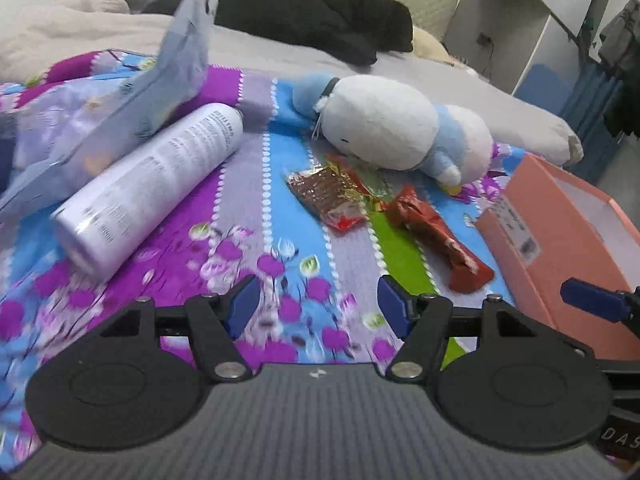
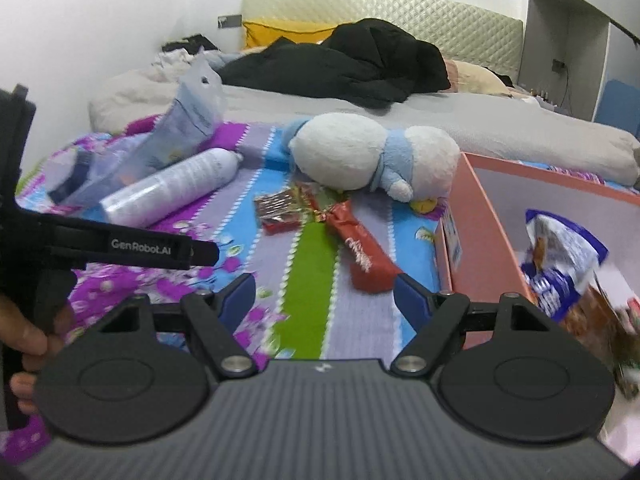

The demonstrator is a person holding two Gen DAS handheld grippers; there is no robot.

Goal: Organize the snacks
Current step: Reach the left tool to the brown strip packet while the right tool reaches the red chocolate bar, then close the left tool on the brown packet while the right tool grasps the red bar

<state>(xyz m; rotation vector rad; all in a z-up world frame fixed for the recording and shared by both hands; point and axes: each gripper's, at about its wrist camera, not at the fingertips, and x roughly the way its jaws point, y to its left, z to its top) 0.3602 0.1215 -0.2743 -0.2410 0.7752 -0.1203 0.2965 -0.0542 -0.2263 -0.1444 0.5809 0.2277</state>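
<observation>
Right now the right gripper [image 2: 324, 296] is spread apart and empty. Just ahead lies the red snack bar [image 2: 360, 254], light and crinkly; pinch its middle gently.

A bed [image 2: 460, 120] with a cream quilted headboard [image 2: 384, 12] stands against a white wall [image 2: 100, 20], with black clothes [image 2: 344, 64] heaped on it.

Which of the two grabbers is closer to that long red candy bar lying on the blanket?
Right, it seems. The right gripper has the red candy bar just ahead of its open fingers. The left gripper sits further left, with the bar ahead and off to its right.
</observation>
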